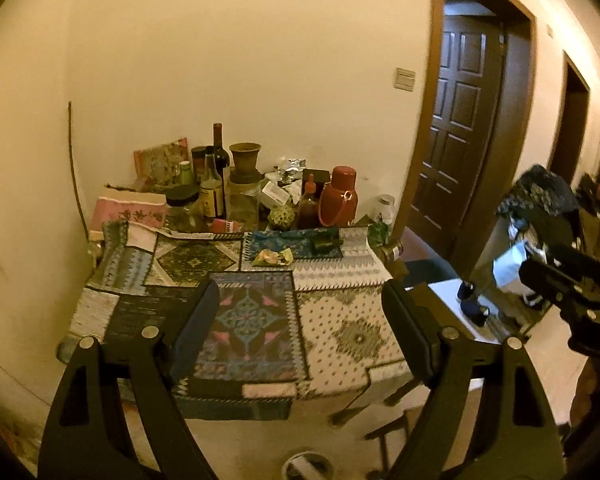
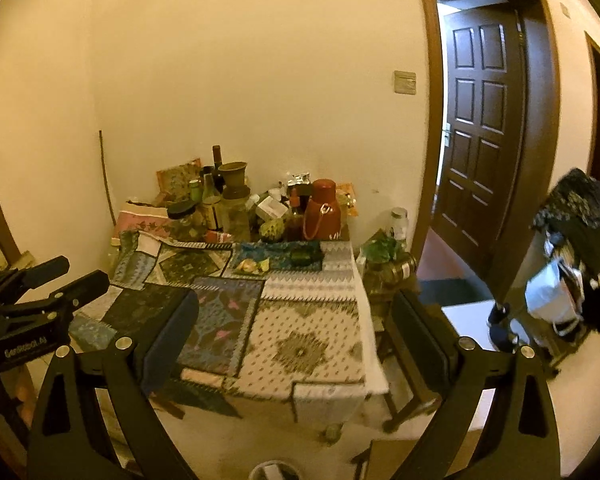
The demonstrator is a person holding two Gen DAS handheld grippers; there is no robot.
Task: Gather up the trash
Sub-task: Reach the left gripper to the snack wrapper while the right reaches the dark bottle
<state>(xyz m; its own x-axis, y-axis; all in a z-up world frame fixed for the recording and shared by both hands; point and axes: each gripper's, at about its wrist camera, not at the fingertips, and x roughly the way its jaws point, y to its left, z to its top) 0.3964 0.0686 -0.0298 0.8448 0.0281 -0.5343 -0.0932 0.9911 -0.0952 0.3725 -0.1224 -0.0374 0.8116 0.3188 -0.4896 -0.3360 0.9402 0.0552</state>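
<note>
A crumpled yellow-green wrapper [image 1: 272,257] [image 2: 254,265] lies on the patchwork-covered table [image 1: 340,332] [image 2: 300,344], on its far half, with a small dark object [image 1: 324,243] [image 2: 306,257] just right of it. My left gripper [image 1: 302,296] hovers over the table's near half, open, with nothing between its fingers. My right gripper [image 2: 296,304] is also open and empty, above the table's near right part. Each gripper shows in the other's view: the right gripper [image 1: 572,280] at the right edge, the left gripper [image 2: 80,274] at the left edge. Both are well short of the wrapper.
Bottles, jars, a clay pot and a red flask [image 1: 338,196] [image 2: 322,210] crowd the table's back against the wall. A dark wooden door [image 1: 460,120] [image 2: 480,140] stands open on the right. A rack with dark cloth and a white bag [image 2: 572,264] stands beside it.
</note>
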